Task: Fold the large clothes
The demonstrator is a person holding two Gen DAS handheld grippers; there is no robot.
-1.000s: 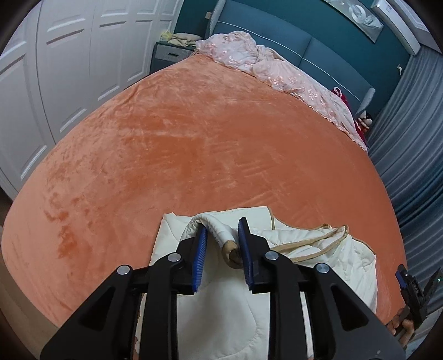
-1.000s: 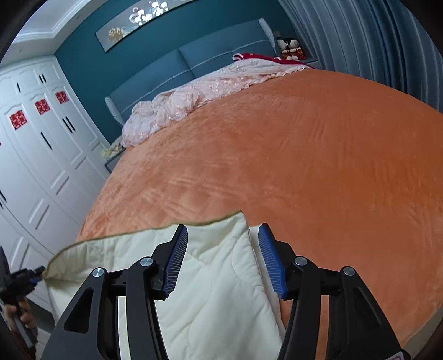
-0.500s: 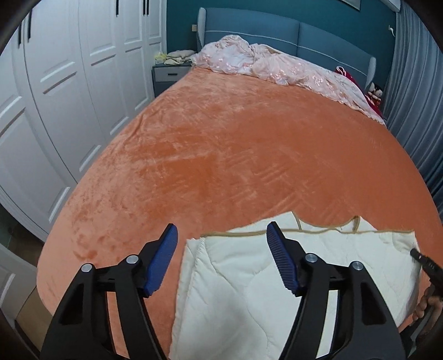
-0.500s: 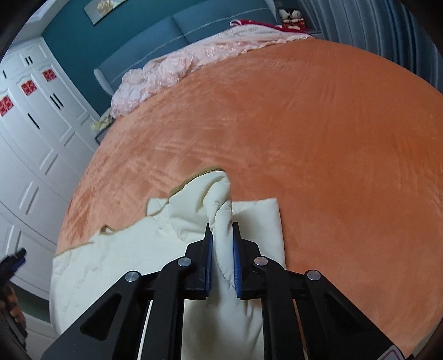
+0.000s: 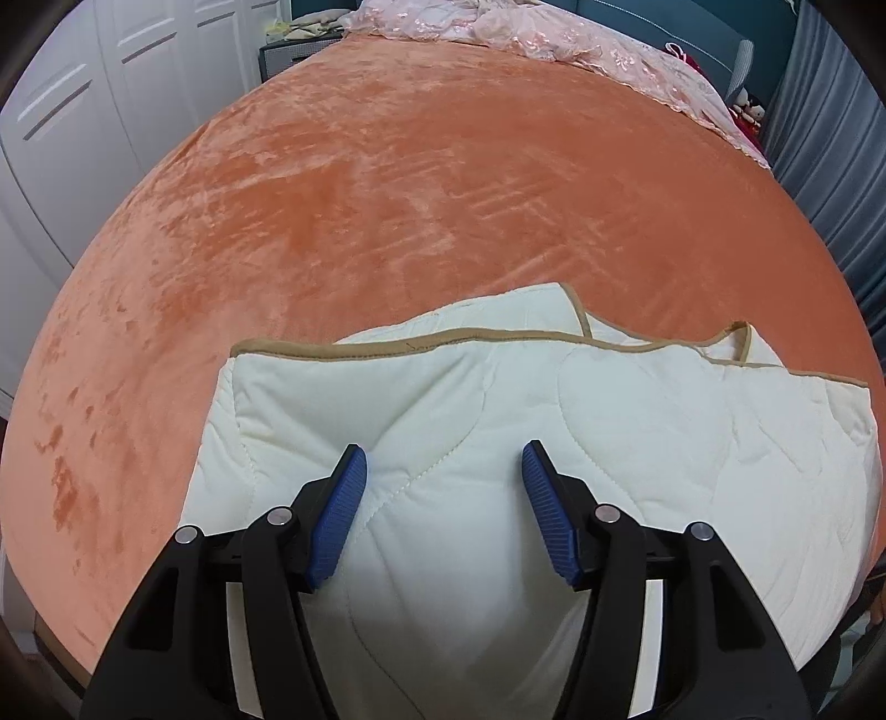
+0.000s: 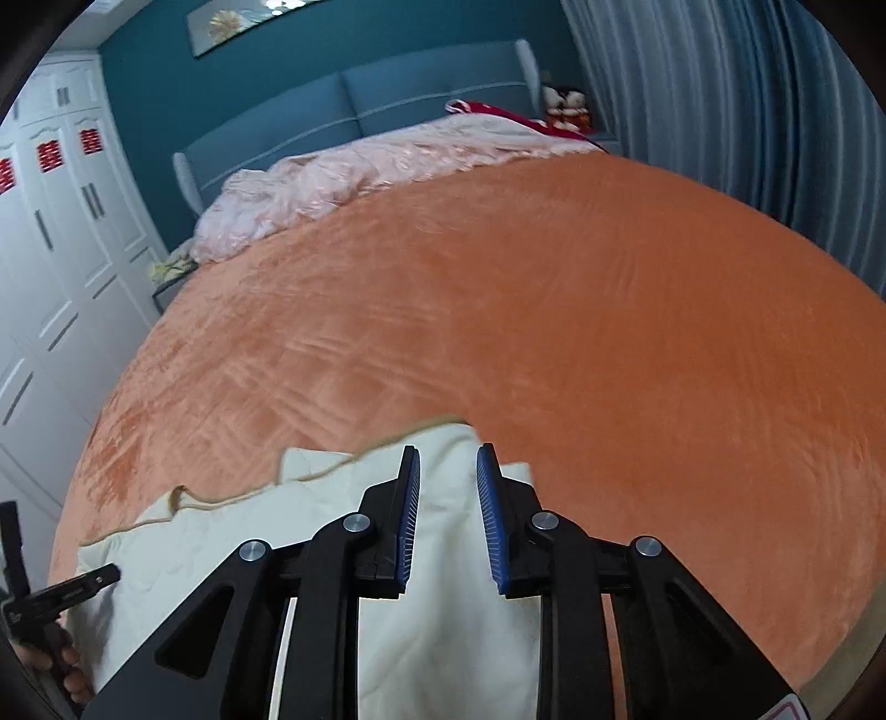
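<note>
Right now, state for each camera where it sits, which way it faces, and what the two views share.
Left wrist: on the left gripper, looking along its open fingers over the cream quilt toward the pink bedding.
Right wrist: on the right gripper, fingers apart, facing the blue headboard; the left gripper's tip and the hand holding it show at lower left.
Shared: quilt, orange bedspread, pink bedding, white wardrobe.

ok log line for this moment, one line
left gripper open over quilt | right gripper open, nothing held | quilt folded on bed
</note>
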